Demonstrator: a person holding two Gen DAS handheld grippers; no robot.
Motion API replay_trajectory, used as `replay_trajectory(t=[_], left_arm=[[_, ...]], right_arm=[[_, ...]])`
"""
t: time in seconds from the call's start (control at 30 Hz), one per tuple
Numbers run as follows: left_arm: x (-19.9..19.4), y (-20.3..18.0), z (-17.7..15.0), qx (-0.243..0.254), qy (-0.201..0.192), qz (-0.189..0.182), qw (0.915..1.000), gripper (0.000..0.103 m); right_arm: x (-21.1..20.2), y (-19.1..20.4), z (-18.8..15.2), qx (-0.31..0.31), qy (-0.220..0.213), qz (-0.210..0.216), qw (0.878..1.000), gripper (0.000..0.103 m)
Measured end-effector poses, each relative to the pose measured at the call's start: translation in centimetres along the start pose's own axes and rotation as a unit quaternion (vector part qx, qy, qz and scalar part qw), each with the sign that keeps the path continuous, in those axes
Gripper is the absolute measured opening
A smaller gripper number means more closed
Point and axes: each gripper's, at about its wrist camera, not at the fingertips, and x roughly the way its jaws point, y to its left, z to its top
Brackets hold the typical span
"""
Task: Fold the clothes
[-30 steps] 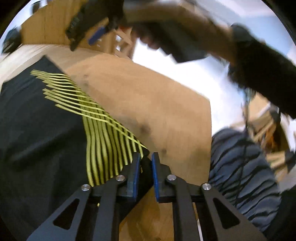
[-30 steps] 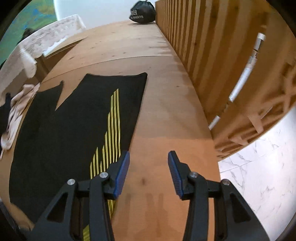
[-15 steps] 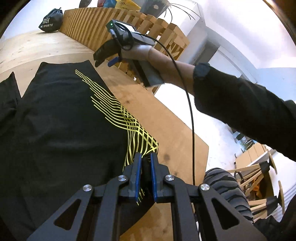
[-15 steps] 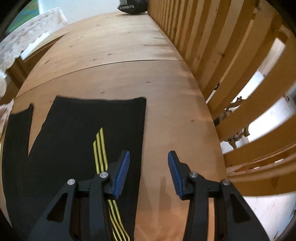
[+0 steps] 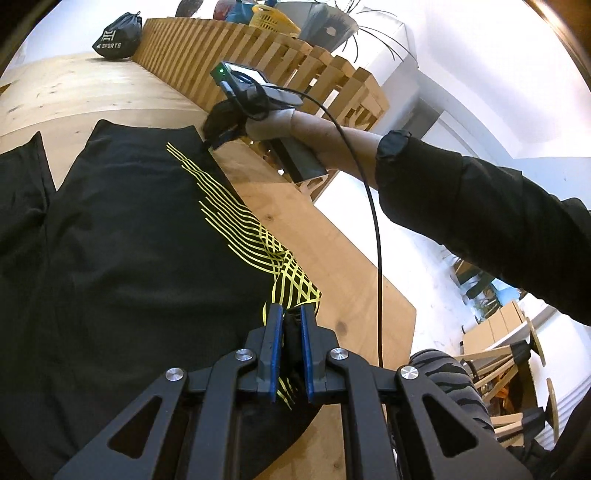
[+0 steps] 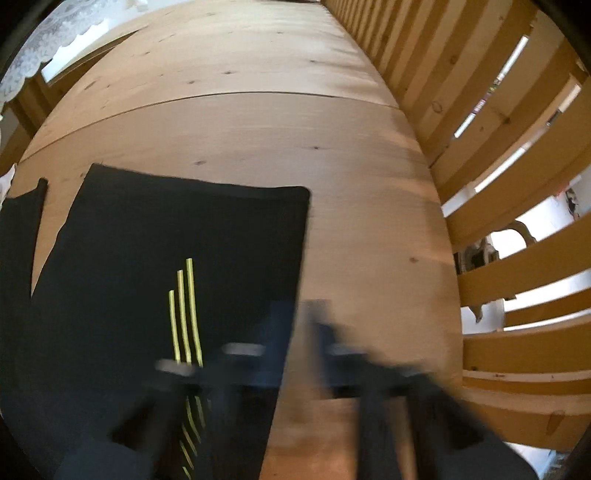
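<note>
A black garment [image 5: 129, 240] with yellow wavy lines lies flat on the wooden table [image 5: 332, 266]. My left gripper [image 5: 291, 325] is shut on the garment's near right edge, cloth pinched between the blue pads. In the left wrist view my right gripper [image 5: 218, 138] sits at the garment's far right corner, low over the table. In the right wrist view the garment [image 6: 166, 251] fills the lower left. The right gripper [image 6: 299, 332] is blurred over the garment's right edge, its fingers a small gap apart.
A wooden slatted railing [image 5: 258, 66] runs along the table's right side, also in the right wrist view [image 6: 498, 147]. A black sports bag [image 5: 116, 35] sits at the table's far end. A striped object [image 5: 447, 376] lies beyond the table's near right edge.
My right gripper has moved forward and down to the garment's far right corner, and its jaws have narrowed. The left gripper stays shut on the near edge.
</note>
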Motion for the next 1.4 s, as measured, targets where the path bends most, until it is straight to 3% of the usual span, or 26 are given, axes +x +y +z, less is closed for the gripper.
replay_trajectory(t=[0.23,0.33,0.43,0.47,0.5,0.67,0.77,0.8,0.83,0.87,1.07,1.2,1.3,1.4], left_arm=[[-1.2,0.8,0.0,-0.021,-0.019,-0.004,0.9996,0.009],[-1.8,1.1,0.1,-0.027,-0.022,-0.001,0.9994,0.009],[-1.9,0.8,0.1,-0.021,-0.022,0.001,0.9995,0.009],[-1.8,0.8,0.2,-0.020,-0.021,0.001,0.9996,0.009],[-1.7,0.7,0.2,-0.019,-0.020,0.000,0.9996,0.009],[-1.4,0.9,0.3,-0.022,-0.018,-0.004,0.9996,0.009],[-1.2,1.1,0.3,-0.023,-0.017,-0.004,0.9996,0.009],[-1.2,1.1,0.3,-0.023,-0.017,-0.004,0.9996,0.009],[-1.2,1.1,0.2,-0.023,-0.018,-0.005,0.9996,0.009],[-1.2,1.1,0.2,-0.024,-0.018,-0.005,0.9995,0.009],[-2.6,1.5,0.0,-0.043,-0.043,-0.009,0.9981,0.009],[-5.6,1.6,-0.1,-0.046,-0.074,0.002,0.9962,0.009],[-9.3,2.1,-0.9,-0.057,-0.105,0.013,0.9928,0.009],[-12.8,2.9,-2.0,-0.073,-0.132,0.028,0.9881,0.009]], right_arm=[[-3.7,-1.0,0.1,0.029,-0.058,0.034,0.997,0.000],[-3.0,-1.6,0.4,0.045,-0.026,0.031,0.998,0.000],[-1.1,-1.6,1.0,0.060,0.005,0.020,0.998,0.019],[-0.8,-1.8,0.9,0.071,0.004,0.030,0.997,0.032],[-0.5,-2.2,0.9,0.083,0.003,0.048,0.995,0.039],[0.8,-3.1,1.2,0.118,0.012,0.086,0.989,0.042],[0.9,-2.3,1.4,0.093,0.011,0.068,0.993,0.042],[0.9,-1.7,1.4,0.073,0.006,0.056,0.996,0.035],[0.9,-1.0,1.3,0.055,0.002,0.044,0.998,0.025],[0.8,-0.6,1.3,0.043,-0.003,0.038,0.998,0.002],[-1.3,-1.0,1.6,0.066,-0.030,0.071,0.995,0.002],[-5.5,-1.2,2.6,0.107,-0.062,0.122,0.985,0.002],[-8.8,0.1,4.8,0.115,-0.087,0.161,0.976,0.002],[-12.3,4.6,7.0,0.095,-0.104,0.188,0.972,0.002]])
